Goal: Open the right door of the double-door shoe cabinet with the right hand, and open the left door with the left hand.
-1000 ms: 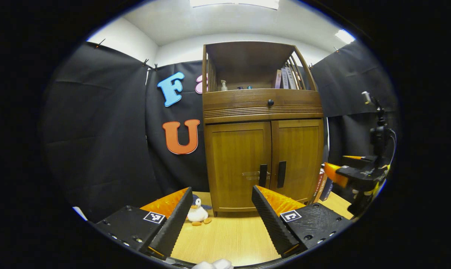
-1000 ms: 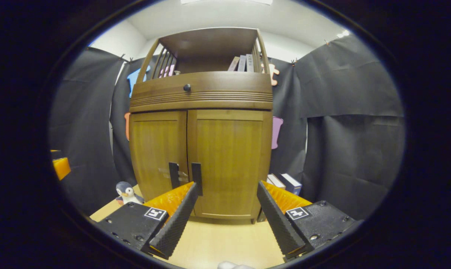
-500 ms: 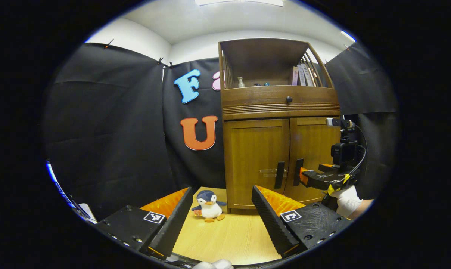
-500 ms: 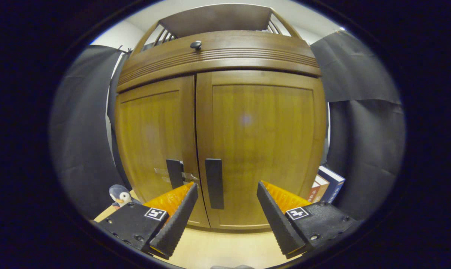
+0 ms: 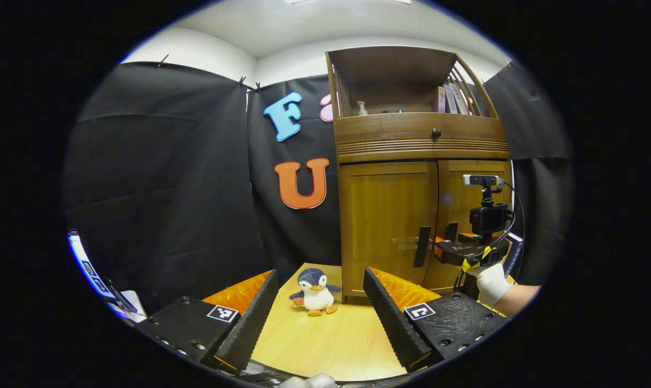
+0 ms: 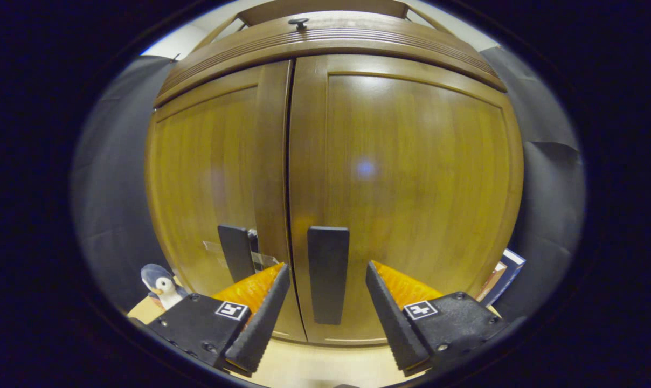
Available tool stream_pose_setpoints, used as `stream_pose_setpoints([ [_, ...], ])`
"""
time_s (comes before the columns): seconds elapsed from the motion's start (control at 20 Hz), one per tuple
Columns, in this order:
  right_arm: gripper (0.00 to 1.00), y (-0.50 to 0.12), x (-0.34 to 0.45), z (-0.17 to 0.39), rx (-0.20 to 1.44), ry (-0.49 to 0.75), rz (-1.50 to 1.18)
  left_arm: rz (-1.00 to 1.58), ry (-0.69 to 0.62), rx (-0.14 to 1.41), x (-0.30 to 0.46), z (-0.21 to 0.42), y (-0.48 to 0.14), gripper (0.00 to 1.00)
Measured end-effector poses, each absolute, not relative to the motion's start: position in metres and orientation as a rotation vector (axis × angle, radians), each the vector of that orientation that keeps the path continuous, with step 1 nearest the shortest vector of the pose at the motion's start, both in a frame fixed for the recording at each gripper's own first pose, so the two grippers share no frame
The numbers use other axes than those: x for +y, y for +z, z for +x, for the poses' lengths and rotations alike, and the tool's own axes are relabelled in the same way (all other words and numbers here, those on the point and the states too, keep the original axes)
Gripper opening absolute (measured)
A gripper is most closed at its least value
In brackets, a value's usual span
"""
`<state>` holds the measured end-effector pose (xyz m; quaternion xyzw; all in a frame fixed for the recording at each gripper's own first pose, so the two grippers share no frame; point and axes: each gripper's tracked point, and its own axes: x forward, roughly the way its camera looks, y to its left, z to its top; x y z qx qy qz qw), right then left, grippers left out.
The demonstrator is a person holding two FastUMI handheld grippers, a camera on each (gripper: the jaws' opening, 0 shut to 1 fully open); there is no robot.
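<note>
Wooden right door (image 6: 411, 178) shut; right gripper (image 6: 325, 302) jaws wide, straddling handle (image 6: 328, 272) at 12 o'clock; closing off-centre risks slipping.

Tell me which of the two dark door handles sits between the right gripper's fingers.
The right door's handle: it stands in the gap of the open right gripper, not yet clamped. The left door's handle lies outside that gap, beyond the door seam.

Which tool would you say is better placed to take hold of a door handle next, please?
The right tool: its open fingers straddle the right door's handle, close to the cabinet. The left tool, also open, sits farther back, facing the penguin toy.
</note>
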<state>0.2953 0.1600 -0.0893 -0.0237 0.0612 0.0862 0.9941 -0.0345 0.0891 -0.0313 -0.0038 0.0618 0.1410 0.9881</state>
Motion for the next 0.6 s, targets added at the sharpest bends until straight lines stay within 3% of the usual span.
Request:
stream_pose_setpoints([
  [0.4, 0.48, -0.0926, 0.1611, 0.3063, 0.131, 0.154, -0.035, 0.0, 0.301, 0.124, 0.0948, -0.0335, -0.0327, 0.96],
  [0.45, 0.39, -0.092, 0.1611, 0.3046, 0.13, 0.152, -0.038, -0.002, 0.3, 0.124, 0.0952, -0.0346, -0.0321, 0.96],
  [0.6, 0.36, -0.0928, 0.161, 0.3057, 0.138, 0.16, -0.037, -0.009, 0.293, 0.123, 0.0927, -0.0358, -0.0333, 0.96],
])
